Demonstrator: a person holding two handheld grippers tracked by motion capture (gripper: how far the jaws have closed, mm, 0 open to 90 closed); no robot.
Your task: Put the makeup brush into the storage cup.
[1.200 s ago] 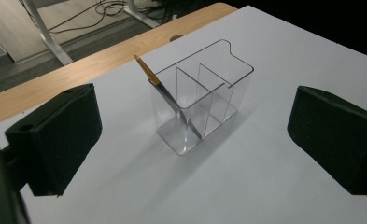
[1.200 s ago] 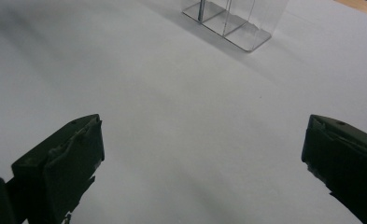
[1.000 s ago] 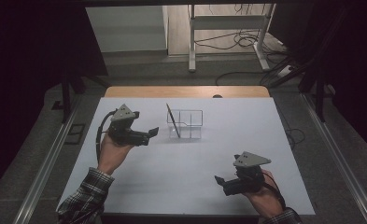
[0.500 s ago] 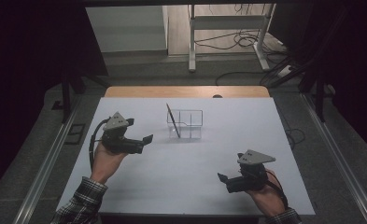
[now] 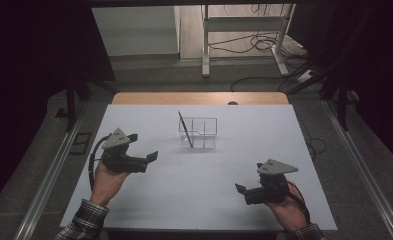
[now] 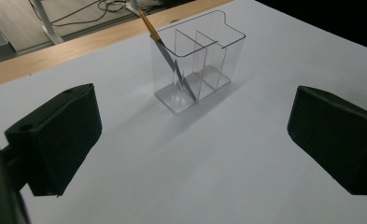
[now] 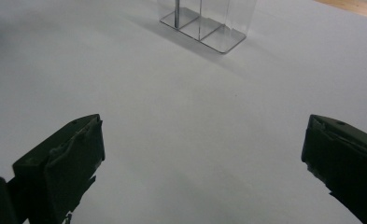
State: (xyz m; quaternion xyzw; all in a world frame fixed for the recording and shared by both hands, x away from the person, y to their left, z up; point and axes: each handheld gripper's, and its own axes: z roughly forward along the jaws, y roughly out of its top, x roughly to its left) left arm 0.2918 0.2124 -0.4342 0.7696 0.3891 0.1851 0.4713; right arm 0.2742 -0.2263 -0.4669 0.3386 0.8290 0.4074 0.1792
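A white table [image 5: 194,180] takes up the near ground, with a strip of bare wood [image 5: 199,98] along its far edge. Beyond it lies a grey floor with a metal stand [image 5: 244,30] and loose cables [image 5: 249,45], and the room is dark on both sides.

There are two grippers, one clear holder and one pencil. The holder [image 5: 200,133] has three compartments. The pencil [image 5: 185,129] leans tilted in the compartment at the holder's left end as the high view shows it, its top poking above the rim.

The right gripper [image 5: 240,189] sits nearest, low at the right of the table, its jaws spread wide with nothing between them. In its own view the holder's base [image 7: 202,25] stands well ahead of it, with bare table between.

The left gripper [image 5: 153,156] is farther up on the left side, jaws also wide apart and empty. It points toward the holder, which stands near but apart from it, ahead and to its right in the high view. In the left gripper view the holder [image 6: 197,63] and pencil [image 6: 169,58] show between the two jaws, beyond their tips.
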